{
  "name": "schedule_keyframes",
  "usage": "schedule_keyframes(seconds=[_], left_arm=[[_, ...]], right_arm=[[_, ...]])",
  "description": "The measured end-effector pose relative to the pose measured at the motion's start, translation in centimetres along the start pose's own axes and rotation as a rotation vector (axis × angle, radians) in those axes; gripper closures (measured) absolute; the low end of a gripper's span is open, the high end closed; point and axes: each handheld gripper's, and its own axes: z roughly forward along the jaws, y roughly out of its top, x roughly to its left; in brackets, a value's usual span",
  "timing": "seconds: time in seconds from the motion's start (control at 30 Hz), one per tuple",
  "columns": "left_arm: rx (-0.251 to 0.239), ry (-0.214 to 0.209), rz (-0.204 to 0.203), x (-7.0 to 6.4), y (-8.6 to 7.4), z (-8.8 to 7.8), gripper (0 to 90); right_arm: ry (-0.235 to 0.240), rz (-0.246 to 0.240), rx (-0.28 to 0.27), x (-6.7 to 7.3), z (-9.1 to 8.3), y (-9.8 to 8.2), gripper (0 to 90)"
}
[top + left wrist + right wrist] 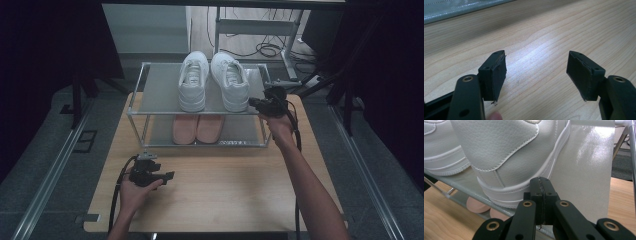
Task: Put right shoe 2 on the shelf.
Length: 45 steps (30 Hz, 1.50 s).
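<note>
Your right sneaker [230, 80] is white, leather-look, with white stitching and a thick white sole. It stands upright on the top shelf [160, 95] of the rack, toe pointing away from you, heel at the shelf's near edge, just beside its twin [193, 80] on the left. Close up, its heel [506, 162] shows a grained panel above the sole band.

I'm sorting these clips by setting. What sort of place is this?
Probably a lab or studio set up for recording, not a home. A small wooden table carries a metal shoe rack with white sneakers, dark curtains hang around it, and loose cables lie on the floor behind.
</note>
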Motion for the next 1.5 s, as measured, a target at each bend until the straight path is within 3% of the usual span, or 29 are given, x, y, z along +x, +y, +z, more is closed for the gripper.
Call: schedule_keyframes(seconds=[0.47,0.97,1.03,1.5], left_arm=[[-0.004,0.001,0.005,0.1,0.0,-0.1,32.6],[-0.015,0.003,0.001,0.1,0.0,-0.3,32.6],[-0.012,0.003,-0.003,0.2,0.0,-0.4,32.6],[-0.018,-0.007,-0.013,0.5,0.1,-0.2,32.6]], right_arm=[[0.058,0.011,-0.016,1.2,0.4,0.4,89.7],[0.135,-0.018,-0.019,4.5,1.9,0.7,89.7],[0.122,-0.037,-0.022,5.1,2.1,0.8,89.7],[0.136,-0.055,-0.048,4.8,1.5,0.7,89.6]])
